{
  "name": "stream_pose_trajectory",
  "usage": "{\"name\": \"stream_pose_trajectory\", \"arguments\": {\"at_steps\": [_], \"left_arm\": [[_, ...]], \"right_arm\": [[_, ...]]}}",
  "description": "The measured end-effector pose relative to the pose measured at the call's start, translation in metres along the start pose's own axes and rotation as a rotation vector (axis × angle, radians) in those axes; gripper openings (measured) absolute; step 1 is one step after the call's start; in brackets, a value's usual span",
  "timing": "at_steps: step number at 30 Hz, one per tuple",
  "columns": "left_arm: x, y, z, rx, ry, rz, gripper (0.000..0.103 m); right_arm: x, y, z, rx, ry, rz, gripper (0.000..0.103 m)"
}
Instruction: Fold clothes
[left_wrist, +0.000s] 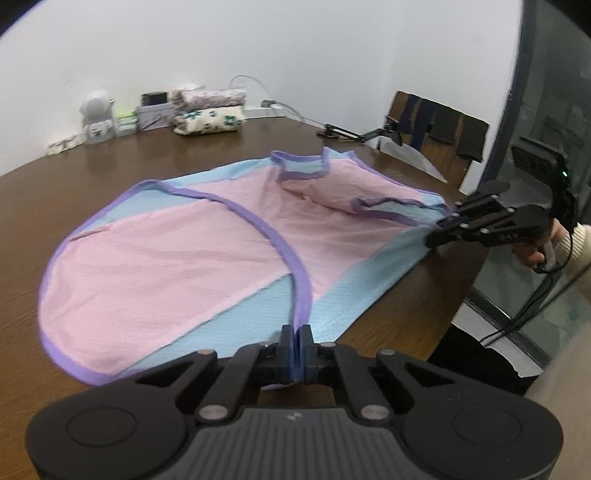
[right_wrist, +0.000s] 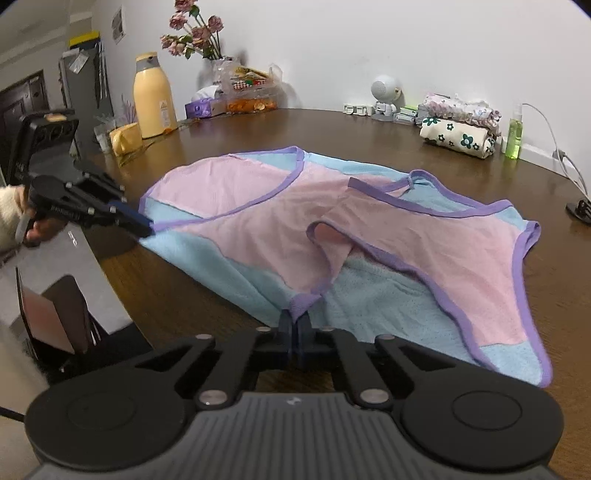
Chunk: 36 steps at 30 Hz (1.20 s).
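Brown table (left_wrist: 55, 206), both claws angled down, pinching garment (left_wrist: 207, 236) edges

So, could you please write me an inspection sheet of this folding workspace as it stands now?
Surface: dark wooden table, garment spread across it.
Job's things: pink, blue and purple mesh garment, lying mostly flat, one part turned over; folded floral clothes stacked by the wall.
Clutter: yellow bottle, flowers in a vase, tissue box, green spray bottle, small white robot figure.
Grippers: left gripper shut on the garment's near purple-edged hem; right gripper shut on a purple-edged corner.
Cables: white cable along the wall; black cable hanging from the right gripper.
Surroundings: white wall, chair at the table's far edge.
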<state>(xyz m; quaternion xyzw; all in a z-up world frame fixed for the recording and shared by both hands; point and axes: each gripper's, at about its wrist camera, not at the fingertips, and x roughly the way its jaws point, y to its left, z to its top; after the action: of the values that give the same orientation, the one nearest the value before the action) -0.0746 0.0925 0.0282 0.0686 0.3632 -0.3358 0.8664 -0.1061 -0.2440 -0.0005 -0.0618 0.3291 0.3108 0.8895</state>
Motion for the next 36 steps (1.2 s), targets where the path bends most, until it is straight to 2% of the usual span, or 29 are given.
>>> {"name": "stream_pose_trajectory", "arguments": {"at_steps": [4, 8, 9, 11, 14, 19, 21, 23, 26, 28, 30, 33, 36], "left_arm": [[-0.002, 0.005, 0.001, 0.009, 0.025, 0.031, 0.001], [-0.008, 0.003, 0.006, 0.000, 0.010, 0.061, 0.013], [-0.011, 0.002, 0.009, -0.018, -0.010, 0.038, 0.017], [-0.013, -0.002, 0.015, -0.038, -0.048, -0.019, 0.029], [-0.003, -0.016, 0.022, -0.005, -0.061, -0.068, 0.032], [0.022, -0.021, 0.033, 0.000, -0.024, -0.075, 0.032], [0.029, -0.022, 0.038, 0.003, -0.021, -0.081, 0.033], [0.034, -0.022, 0.049, 0.008, -0.025, -0.075, 0.035], [0.043, -0.022, 0.075, 0.007, -0.036, -0.055, 0.041], [0.054, -0.012, 0.098, -0.078, -0.044, -0.041, 0.046], [0.071, 0.006, 0.120, -0.208, -0.024, -0.094, 0.046], [0.107, 0.024, 0.143, -0.369, 0.014, -0.185, 0.046], [0.141, 0.023, 0.158, -0.414, 0.087, -0.144, 0.045]], "right_arm": [[-0.001, -0.001, -0.002, -0.004, -0.001, 0.004, 0.002], [-0.005, -0.001, 0.003, -0.013, 0.007, 0.002, 0.009], [-0.009, -0.001, 0.006, -0.025, -0.015, -0.003, 0.011], [-0.015, -0.003, 0.013, -0.028, -0.056, -0.002, 0.023], [-0.013, -0.008, 0.024, -0.038, -0.088, -0.021, 0.025], [0.006, -0.012, 0.038, -0.057, -0.108, -0.061, 0.025], [0.019, -0.011, 0.048, -0.070, -0.118, -0.123, 0.029], [0.038, -0.009, 0.060, -0.082, -0.102, -0.184, 0.038], [0.062, -0.010, 0.082, -0.101, -0.075, -0.197, 0.039], [0.070, -0.009, 0.089, -0.129, -0.056, -0.187, 0.039], [0.073, -0.006, 0.086, -0.147, -0.043, -0.194, 0.039], [0.073, -0.002, 0.075, -0.120, -0.029, -0.254, 0.038], [0.066, 0.005, 0.062, -0.045, -0.046, -0.334, 0.036]]}}
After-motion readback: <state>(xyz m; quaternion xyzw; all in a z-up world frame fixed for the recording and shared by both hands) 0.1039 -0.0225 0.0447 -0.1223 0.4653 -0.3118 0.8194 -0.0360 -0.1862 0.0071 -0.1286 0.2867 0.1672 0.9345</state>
